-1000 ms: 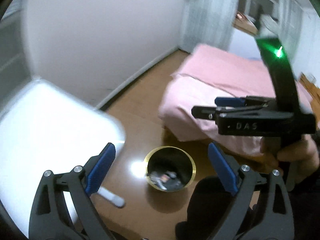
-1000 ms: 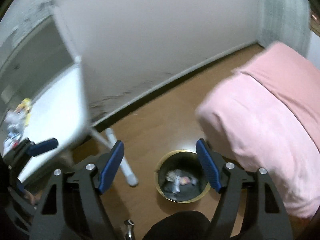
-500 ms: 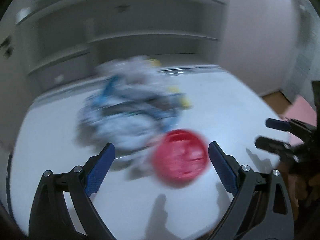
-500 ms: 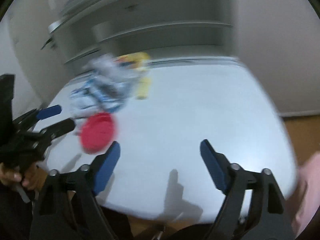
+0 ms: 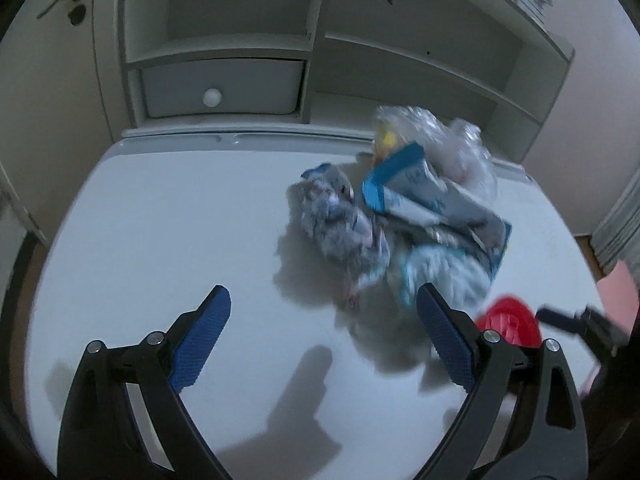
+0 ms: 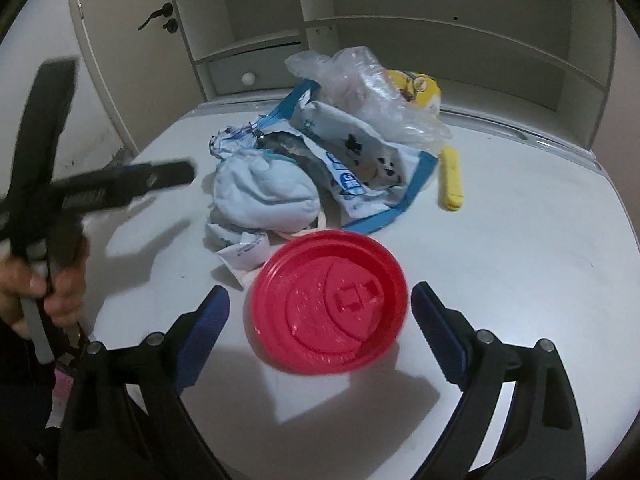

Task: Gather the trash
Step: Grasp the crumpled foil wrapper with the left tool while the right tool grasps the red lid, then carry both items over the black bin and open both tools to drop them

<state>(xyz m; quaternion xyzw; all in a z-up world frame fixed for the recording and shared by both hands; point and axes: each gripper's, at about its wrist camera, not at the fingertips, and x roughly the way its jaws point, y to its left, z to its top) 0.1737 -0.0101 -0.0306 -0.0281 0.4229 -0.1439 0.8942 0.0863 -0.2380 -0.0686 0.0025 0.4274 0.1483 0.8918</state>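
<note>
- Far left of the right wrist view: the left gripper [image 6: 132,184] reaches in from the frame's left edge, held in a hand [image 6: 44,284]. In its own camera its jaws stand spread wide with nothing between them — bare table [image 5: 160,240] ahead and the trash off to the right.
- Centre: the trash sits on the white table in one heap — a pale crumpled wad [image 6: 264,196] at centre-left, a torn blue-and-white wrapper [image 6: 360,172] behind it, a clear plastic bag [image 6: 368,84] and a yellow packet [image 6: 420,86] in the upper middle.
- Lower centre: a red lid [image 6: 330,300] lies flat, touching the front of the heap. It is round, so no long axis matters.
- The right gripper [image 6: 320,312] is also spread wide and empty. The lid lies straight ahead between its fingers, so this hand looks the nearer one.
- Right of centre: a yellow stick [image 6: 450,178] lies just beside the wrapper, its length running toward the top of the frame.
</note>
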